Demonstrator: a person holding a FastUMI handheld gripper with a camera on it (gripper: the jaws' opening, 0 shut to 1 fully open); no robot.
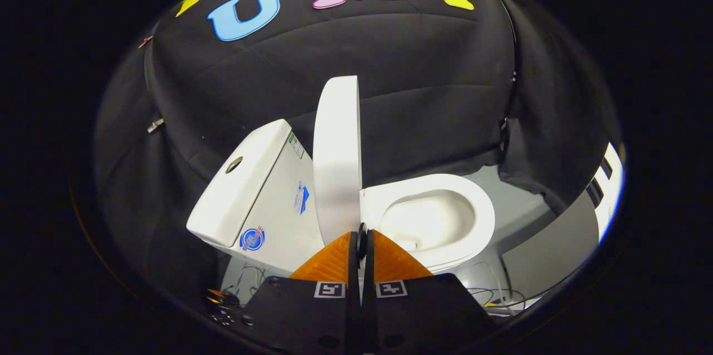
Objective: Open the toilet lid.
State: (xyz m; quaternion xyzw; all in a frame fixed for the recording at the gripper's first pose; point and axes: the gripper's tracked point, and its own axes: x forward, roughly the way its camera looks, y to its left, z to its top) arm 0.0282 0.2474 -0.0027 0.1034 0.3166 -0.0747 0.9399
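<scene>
A white toilet stands side-on ahead of me, with its tank (245,188) to the left and its bowl and seat ring (445,215) to the right. The white lid (337,154) stands upright and edge-on between the tank and the bowl, and the bowl is uncovered. My gripper (361,239) is shut, its two fingers pressed together with nothing of the lid between them. The fingertips sit just below the lid's lower edge, where lid and seat meet. I cannot tell whether they touch it.
The black cloth wall hangs close behind the toilet. Loose cables (490,296) lie on the pale floor (518,215) beside the bowl's base. A grey and white panel (579,221) stands at the far right.
</scene>
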